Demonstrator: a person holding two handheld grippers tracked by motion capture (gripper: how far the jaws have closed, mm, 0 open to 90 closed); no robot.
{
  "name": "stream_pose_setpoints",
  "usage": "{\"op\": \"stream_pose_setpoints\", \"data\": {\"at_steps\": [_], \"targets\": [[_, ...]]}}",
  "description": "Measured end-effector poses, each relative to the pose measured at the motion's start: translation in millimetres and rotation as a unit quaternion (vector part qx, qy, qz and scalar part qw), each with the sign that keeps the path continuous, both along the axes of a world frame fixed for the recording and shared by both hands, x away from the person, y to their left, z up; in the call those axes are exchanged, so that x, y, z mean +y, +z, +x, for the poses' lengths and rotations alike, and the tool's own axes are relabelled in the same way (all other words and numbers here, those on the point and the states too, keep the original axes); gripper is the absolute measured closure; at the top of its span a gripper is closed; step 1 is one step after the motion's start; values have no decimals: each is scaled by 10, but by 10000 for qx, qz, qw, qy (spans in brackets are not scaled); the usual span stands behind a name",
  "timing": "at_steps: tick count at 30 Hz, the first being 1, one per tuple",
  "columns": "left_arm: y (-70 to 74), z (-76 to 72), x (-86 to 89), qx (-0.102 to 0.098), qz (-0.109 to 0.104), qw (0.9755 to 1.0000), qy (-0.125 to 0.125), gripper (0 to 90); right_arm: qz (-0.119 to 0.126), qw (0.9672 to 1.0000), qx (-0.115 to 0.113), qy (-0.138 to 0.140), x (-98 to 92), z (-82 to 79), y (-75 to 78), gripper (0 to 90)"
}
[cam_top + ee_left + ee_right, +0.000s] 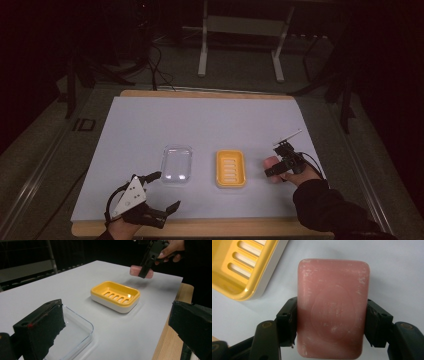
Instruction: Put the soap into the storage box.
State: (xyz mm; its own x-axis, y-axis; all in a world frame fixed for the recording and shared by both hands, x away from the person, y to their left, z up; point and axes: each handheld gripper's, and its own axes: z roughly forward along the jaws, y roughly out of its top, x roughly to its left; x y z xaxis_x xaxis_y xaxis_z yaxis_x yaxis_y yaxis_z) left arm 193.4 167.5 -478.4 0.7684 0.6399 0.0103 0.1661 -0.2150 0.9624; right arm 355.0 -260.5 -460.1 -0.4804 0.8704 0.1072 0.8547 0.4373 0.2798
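Observation:
A pink bar of soap is clamped by its long sides in my right gripper, held just above the white sheet. From above, the soap and right gripper hang just right of a yellow soap dish with a slotted floor. In the left gripper view the soap floats beyond the dish, and its shadow falls on the sheet. My left gripper stands open near the front edge, with nothing between its jaws, just in front of a clear plastic lid.
A white sheet covers a wooden board whose edge shows at front and back. The clear lid lies left of the dish. A corner of the dish lies up and left of the soap. Metal frame legs stand behind the table.

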Motion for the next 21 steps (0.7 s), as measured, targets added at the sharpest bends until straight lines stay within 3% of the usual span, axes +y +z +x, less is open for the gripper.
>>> {"op": "stream_pose_setpoints", "data": {"at_steps": [3, 4, 8, 11, 17, 21], "targets": [[8, 2, -22, 11, 14, 10000, 6, 6, 38, 9998, 87, -199, -6, -8, -9, 372], [10, 1, -31, 2, 41, 10000, 26, 6, -119, 9993, 40, -338, 4, -27, -11, 372], [13, -5, -63, 25, 127, 9999, 51, 6, -149, 9982, 143, -564, 14, -48, -27, 372], [13, -14, -93, -9, 213, 9998, 33, 6, 106, 9967, 304, -744, 47, -94, -23, 372], [28, -26, -116, -96, 265, 9996, -82, 6, 370, 9941, 289, -978, 162, -152, 69, 372], [28, -24, -127, -108, 287, 9995, -122, 6, 319, 9938, 262, -1030, 267, -176, 162, 372]]}}
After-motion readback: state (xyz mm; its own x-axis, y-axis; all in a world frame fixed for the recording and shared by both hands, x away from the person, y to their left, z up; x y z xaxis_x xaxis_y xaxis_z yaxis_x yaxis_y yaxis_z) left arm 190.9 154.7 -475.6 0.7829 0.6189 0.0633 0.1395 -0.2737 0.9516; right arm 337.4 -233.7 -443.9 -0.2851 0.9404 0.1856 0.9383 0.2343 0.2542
